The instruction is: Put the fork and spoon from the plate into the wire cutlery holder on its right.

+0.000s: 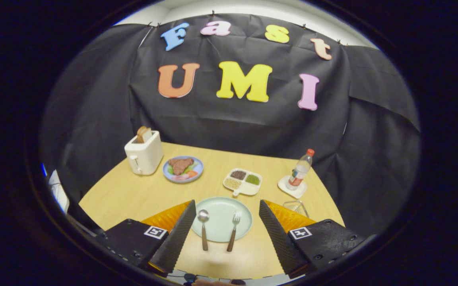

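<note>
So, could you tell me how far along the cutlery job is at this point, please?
Nothing looks done yet: the spoon and fork both lie on the green plate, and the wire holder to its right looks empty. The gripper is open, fingers either side of the plate, holding nothing. Both pieces are left to move.

Gripper (226, 234): two wedge-shaped fingers with ribbed faces, set wide apart.
Finger mounts: black flat blocks (133, 238), each with small round screws.
Markings: white square tag (155, 232) with black pattern on each block.
</note>
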`<state>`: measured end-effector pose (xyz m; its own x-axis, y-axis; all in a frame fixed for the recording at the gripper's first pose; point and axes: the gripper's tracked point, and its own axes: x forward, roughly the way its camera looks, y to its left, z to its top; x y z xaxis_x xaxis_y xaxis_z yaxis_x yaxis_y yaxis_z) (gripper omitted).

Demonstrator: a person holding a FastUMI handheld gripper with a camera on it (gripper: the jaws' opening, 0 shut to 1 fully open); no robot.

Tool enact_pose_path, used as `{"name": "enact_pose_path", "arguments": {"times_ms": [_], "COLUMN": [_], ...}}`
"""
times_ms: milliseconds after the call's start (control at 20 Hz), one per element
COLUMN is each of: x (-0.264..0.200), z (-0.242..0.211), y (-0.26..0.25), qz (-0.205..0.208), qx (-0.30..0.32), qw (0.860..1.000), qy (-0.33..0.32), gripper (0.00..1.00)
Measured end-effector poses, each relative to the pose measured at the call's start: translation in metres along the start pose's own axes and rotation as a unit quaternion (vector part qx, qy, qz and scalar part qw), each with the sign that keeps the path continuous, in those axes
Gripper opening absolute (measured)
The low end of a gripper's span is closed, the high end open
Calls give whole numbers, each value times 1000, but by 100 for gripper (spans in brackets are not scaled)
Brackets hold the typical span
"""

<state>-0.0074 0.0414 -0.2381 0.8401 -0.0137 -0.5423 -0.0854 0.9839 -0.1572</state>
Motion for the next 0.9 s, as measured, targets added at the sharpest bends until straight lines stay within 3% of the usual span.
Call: {"name": "enact_pose_path", "arguments": {"times_ms": [400, 900], "x": [66, 110], "z": [-129, -187], "y": [-15, -22], "qz": [-13, -2], "qx": [-14, -4], "qw": [984, 950], "qy": [178, 313], "gripper": [94, 93]}}
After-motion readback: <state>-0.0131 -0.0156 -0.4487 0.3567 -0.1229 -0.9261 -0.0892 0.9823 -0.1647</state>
